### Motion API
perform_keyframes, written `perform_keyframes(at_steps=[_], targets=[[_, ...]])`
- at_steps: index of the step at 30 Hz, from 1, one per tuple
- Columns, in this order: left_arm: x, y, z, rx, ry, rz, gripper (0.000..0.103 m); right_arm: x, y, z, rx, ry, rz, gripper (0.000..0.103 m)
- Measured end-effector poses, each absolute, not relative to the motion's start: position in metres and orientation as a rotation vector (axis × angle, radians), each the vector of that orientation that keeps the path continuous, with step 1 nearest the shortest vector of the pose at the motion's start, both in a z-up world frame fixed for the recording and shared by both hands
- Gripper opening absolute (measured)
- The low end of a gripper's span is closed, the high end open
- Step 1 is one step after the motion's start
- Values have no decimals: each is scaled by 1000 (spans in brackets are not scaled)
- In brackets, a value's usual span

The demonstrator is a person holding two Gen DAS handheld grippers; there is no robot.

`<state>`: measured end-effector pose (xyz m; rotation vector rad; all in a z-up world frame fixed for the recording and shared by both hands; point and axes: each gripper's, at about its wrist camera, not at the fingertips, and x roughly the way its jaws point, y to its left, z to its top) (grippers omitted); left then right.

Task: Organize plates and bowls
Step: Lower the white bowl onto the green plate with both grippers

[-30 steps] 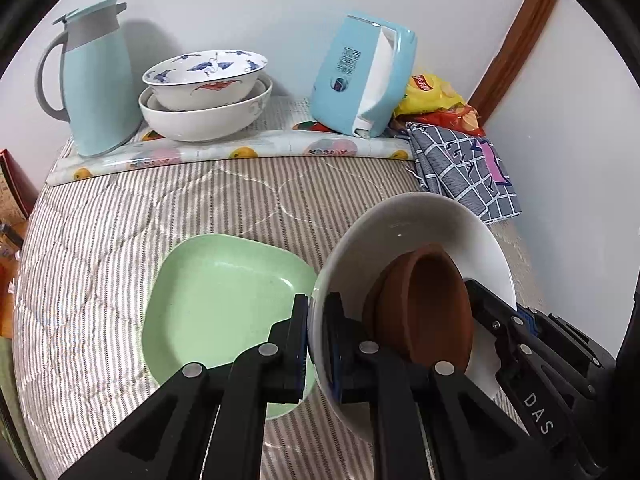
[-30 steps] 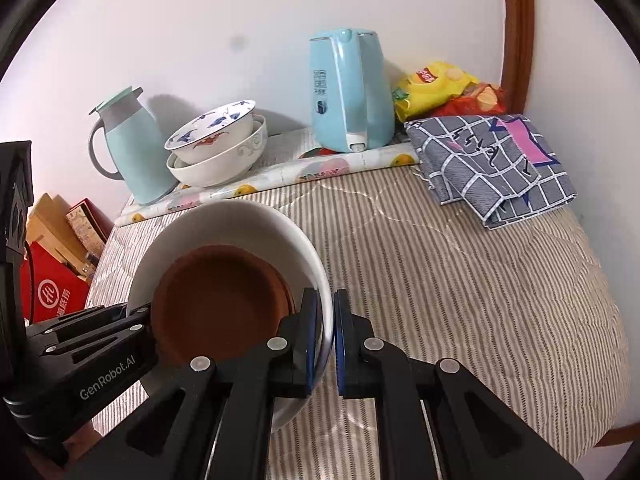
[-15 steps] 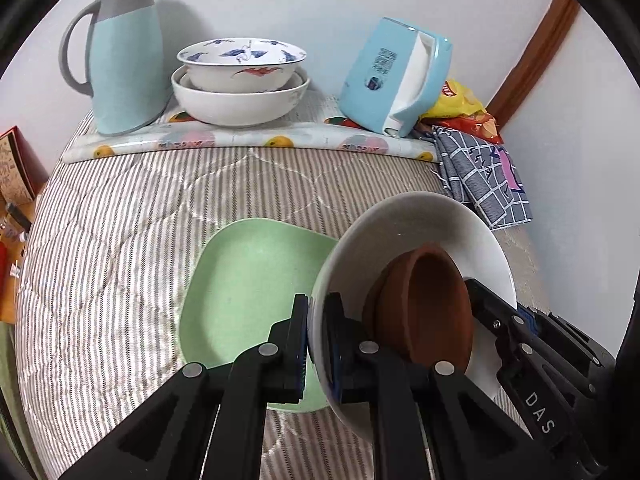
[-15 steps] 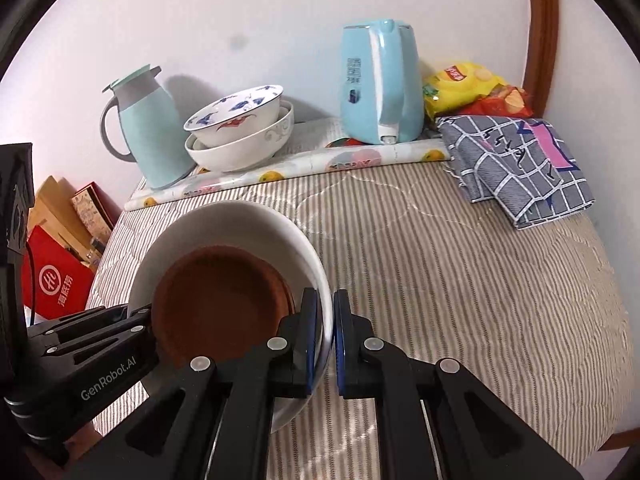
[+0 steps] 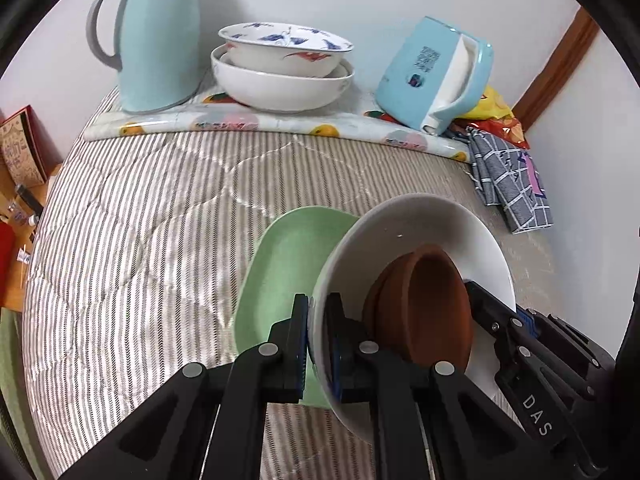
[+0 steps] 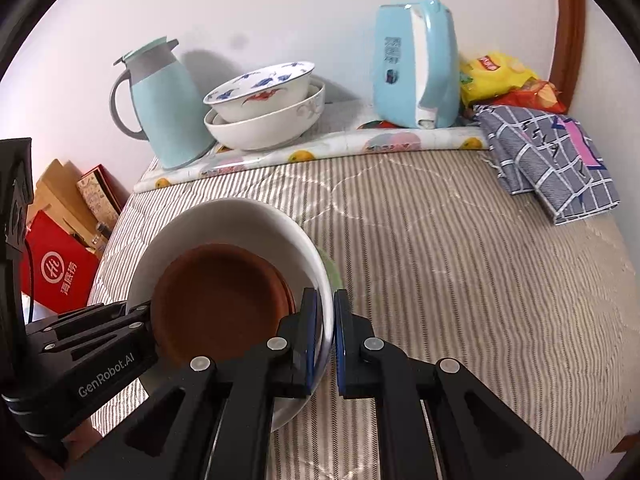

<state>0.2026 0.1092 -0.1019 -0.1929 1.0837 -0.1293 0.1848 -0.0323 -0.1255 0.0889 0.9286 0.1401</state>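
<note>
A white bowl [image 5: 432, 232] with a brown bowl [image 5: 424, 308] nested inside is held in the air by both grippers. My left gripper [image 5: 317, 320] is shut on the white bowl's left rim. My right gripper [image 6: 326, 316] is shut on its right rim; the white bowl [image 6: 240, 220] and brown bowl [image 6: 220, 296] show in the right wrist view too. A green square plate [image 5: 288, 264] lies on the striped quilt below, partly hidden by the bowl. Two stacked bowls, a patterned one [image 5: 286, 50] in a white one [image 5: 280, 88], stand at the back.
A light blue thermos jug [image 5: 160, 40] stands back left, a blue kettle [image 5: 436, 76] back right on a fruit-print mat [image 5: 240, 122]. A checked cloth [image 6: 548, 152] and snack bags [image 6: 496, 76] lie at the right. Red boxes [image 6: 56, 268] sit off the left edge.
Both grippers have carried the nested bowls forward and leftward, over the green plate, which is now largely covered. The stacked bowls at the back look nearer.
</note>
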Motion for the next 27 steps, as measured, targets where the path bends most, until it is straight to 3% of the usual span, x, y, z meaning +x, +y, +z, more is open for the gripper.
perform_keyframes(at_steps=[27], targets=[[224,128,-140,-209,1153,-93,10,214,-19,-167,115,1000,198,9]])
